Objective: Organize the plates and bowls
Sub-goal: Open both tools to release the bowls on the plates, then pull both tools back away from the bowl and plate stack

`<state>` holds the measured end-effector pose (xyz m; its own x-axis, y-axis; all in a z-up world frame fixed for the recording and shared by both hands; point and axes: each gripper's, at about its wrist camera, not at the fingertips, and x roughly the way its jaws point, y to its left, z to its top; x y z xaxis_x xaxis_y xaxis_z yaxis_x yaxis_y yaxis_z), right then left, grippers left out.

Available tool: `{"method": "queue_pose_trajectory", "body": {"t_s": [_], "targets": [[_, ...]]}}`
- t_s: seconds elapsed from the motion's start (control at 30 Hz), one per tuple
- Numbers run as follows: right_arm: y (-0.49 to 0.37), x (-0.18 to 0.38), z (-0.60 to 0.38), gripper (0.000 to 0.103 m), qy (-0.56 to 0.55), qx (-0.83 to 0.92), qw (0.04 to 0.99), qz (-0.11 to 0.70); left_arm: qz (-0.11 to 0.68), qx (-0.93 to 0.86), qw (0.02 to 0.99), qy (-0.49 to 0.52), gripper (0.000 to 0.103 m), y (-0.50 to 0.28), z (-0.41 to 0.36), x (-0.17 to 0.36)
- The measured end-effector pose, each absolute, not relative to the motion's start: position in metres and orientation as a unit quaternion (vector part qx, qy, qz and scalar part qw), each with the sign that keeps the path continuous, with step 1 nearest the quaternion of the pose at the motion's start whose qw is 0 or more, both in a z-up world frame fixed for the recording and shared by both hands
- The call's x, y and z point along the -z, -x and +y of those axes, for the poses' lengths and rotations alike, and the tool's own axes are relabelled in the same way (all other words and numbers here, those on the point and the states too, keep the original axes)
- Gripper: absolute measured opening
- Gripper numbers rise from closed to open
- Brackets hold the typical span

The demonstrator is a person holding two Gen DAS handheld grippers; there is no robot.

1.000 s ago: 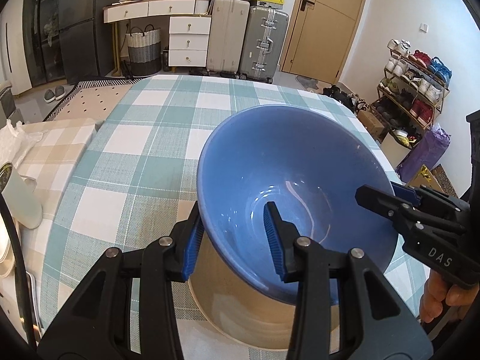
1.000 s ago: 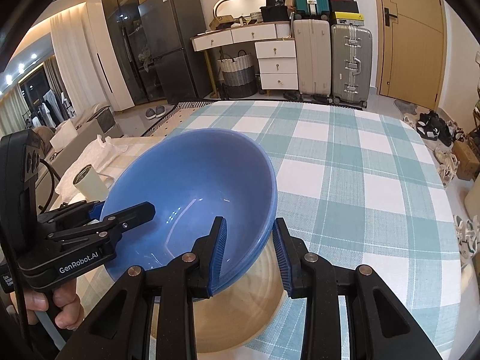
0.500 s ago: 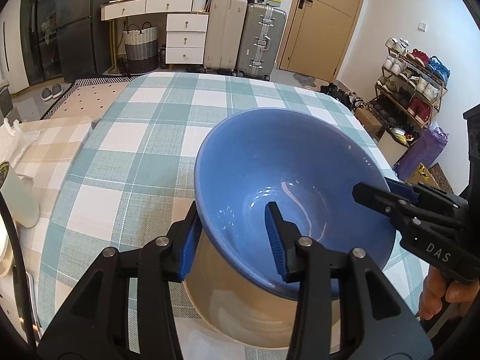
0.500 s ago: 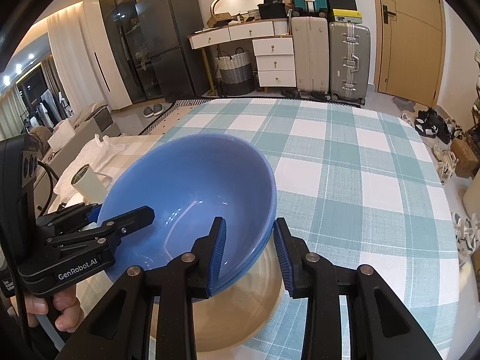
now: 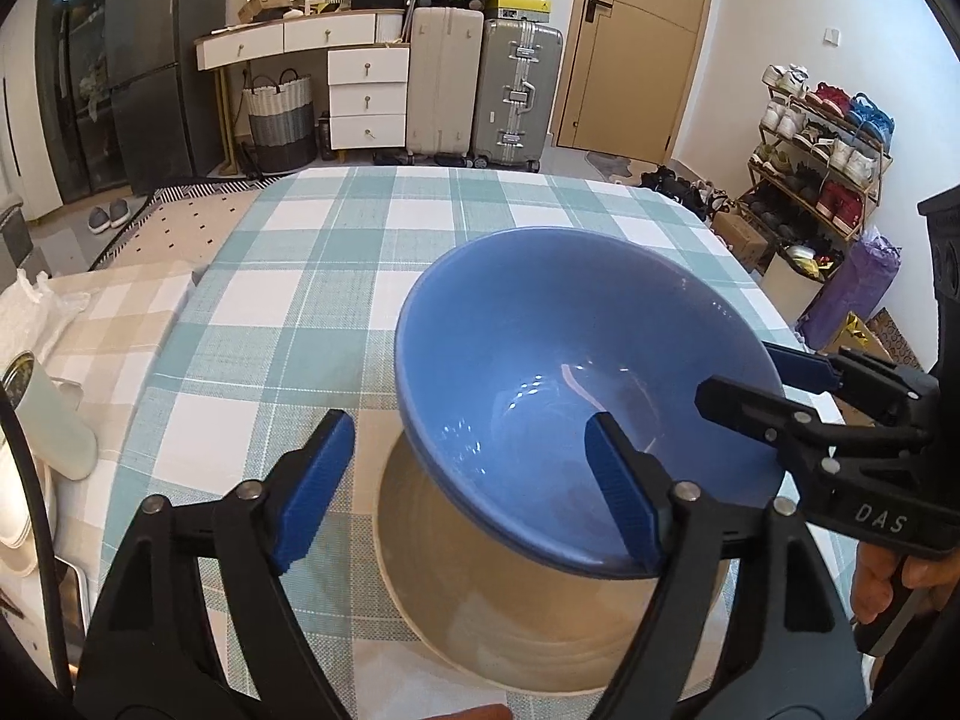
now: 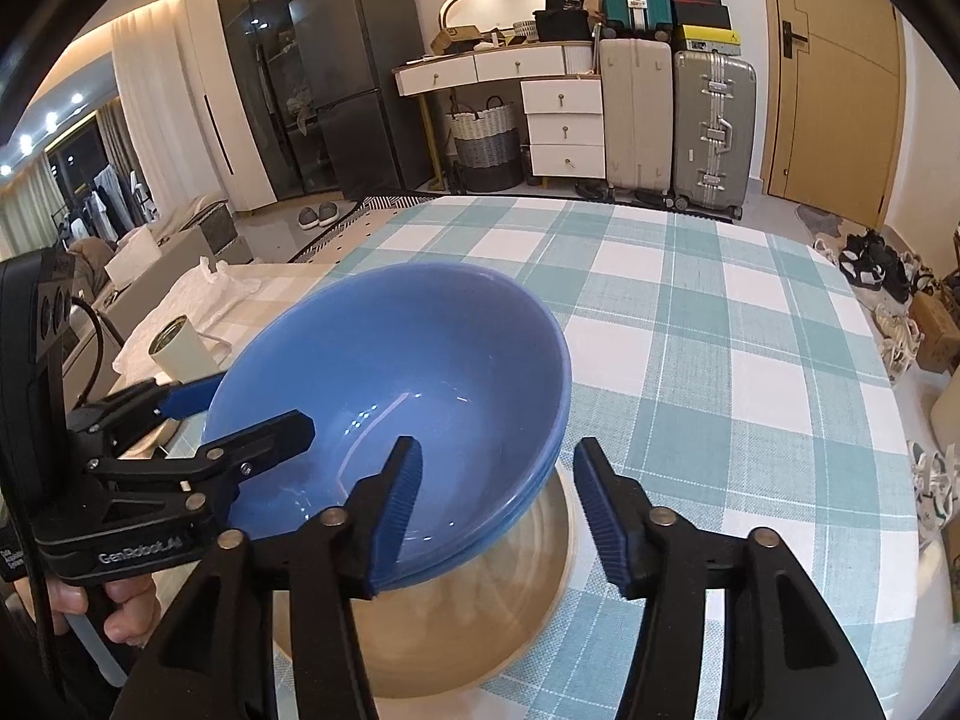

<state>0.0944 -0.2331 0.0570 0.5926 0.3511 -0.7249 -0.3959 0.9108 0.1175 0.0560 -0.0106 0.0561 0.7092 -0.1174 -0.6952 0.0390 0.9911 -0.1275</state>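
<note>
Checked table (image 5: 336, 264) | bowl (image 5: 576, 372) sat on plate (image 5: 516, 612) | I had just been opening left gripper (image 5: 474, 492) and right gripper (image 6: 498, 504), rim between, unpinched | risk: snagging rim on retreat

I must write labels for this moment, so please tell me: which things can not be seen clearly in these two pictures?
- Left wrist view: the beige plate is mostly hidden by the blue bowl and the left gripper; whether the bowl rests flat cannot be told.
- Right wrist view: how many blue bowls are stacked is unclear; the right gripper covers the rim.
- Both views: the person is cut off by the edge; only hands show.
- The can's label is too small.
</note>
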Motion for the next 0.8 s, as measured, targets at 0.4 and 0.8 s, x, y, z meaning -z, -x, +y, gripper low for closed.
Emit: {"method": "queue_pose_trajectory", "body": {"t_s": [0.4, 0.8], "targets": [[-0.057, -0.077, -0.25, 0.102, 0.027, -0.235, 0.919, 0.316, 0.296, 0.055, 0.953, 0.034, 0.101, -0.02, -0.012, -0.075], [-0.017, -0.084, -0.283, 0.102, 0.007, -0.249, 0.935, 0.251, 0.238, 0.07, 0.968, 0.027, 0.101, 0.025, -0.006, -0.081]]}}
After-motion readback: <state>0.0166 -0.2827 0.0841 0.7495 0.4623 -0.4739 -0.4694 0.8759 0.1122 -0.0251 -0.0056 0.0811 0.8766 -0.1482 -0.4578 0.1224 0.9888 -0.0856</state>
